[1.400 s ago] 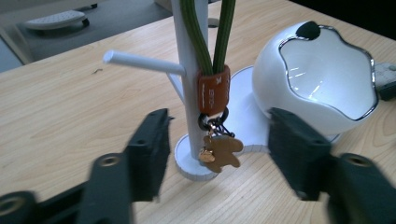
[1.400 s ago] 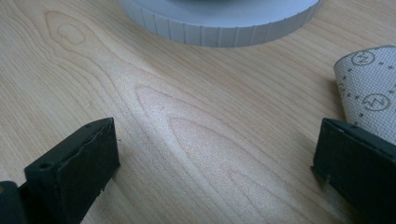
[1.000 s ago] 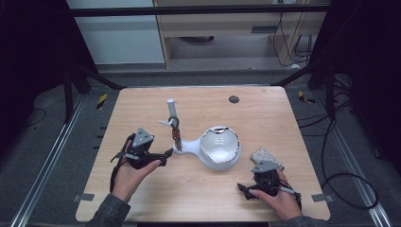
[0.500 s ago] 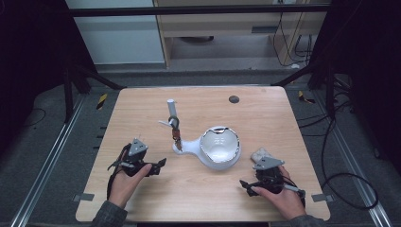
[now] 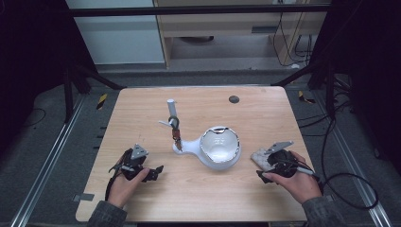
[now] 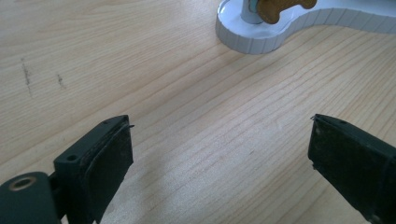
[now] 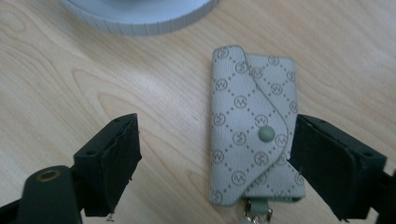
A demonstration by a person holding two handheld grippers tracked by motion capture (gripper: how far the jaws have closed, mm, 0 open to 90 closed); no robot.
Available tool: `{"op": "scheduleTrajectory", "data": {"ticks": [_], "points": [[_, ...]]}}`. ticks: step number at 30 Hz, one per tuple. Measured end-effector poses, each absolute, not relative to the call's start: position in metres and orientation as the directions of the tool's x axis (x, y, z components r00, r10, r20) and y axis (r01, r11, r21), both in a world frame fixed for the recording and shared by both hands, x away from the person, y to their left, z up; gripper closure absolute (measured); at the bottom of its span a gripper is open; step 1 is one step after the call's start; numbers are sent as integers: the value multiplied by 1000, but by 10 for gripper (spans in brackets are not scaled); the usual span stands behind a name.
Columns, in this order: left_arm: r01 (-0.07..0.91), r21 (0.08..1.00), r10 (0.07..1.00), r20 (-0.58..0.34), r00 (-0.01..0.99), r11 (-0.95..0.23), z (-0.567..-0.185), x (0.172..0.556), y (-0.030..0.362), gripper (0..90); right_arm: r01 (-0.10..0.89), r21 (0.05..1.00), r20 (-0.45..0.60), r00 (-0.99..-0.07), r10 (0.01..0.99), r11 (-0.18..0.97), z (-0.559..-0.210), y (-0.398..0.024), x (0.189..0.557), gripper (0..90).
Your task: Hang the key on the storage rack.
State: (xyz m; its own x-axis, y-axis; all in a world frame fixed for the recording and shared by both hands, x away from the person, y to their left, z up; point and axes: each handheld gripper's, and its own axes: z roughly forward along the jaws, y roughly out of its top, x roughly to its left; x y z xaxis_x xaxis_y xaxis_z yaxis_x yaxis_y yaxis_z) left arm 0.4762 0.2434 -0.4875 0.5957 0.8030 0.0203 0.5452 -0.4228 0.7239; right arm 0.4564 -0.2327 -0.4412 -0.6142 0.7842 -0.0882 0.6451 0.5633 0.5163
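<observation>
High view, left side: left gripper (image 5: 150,173) lay low over the table (image 5: 142,109), jaws spread wide, bare wood between them.
Ahead of left fingers: white stand (image 6: 261,35), well apart from the pads; a brown bone-shaped charm (image 6: 280,7) hung on its post.
Centre: white bowl (image 5: 220,147) of that stand, between the two hands.
Right gripper (image 7: 215,163): jaws had just been closing, half spread.
Key pouch (image 7: 254,126): grey, patterned, snap flap, flat on the wood between the right fingers (image 7: 331,163); one edge just beside the right-hand pad, the other pad clear of it.
</observation>
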Motion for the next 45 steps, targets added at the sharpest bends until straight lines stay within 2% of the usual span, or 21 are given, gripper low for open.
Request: {"op": "scheduleTrajectory", "data": {"ticks": [8,18,36,45], "points": [[564,710,805,8,593,-422,-496,477,244,59,716,408,-69,-595,801,567,-431,-245,472,214],[588,685,814,12,581,-430,-500,480,244,56,751,338,-40,-590,806,567,-437,-253,482,229],[583,687,813,20,582,-434,-505,482,246,30,796,266,-4,-563,827,543,-454,-249,499,204],[579,691,812,20,584,-433,-505,482,246,26,810,251,15,-551,835,530,-463,-254,501,221]]}}
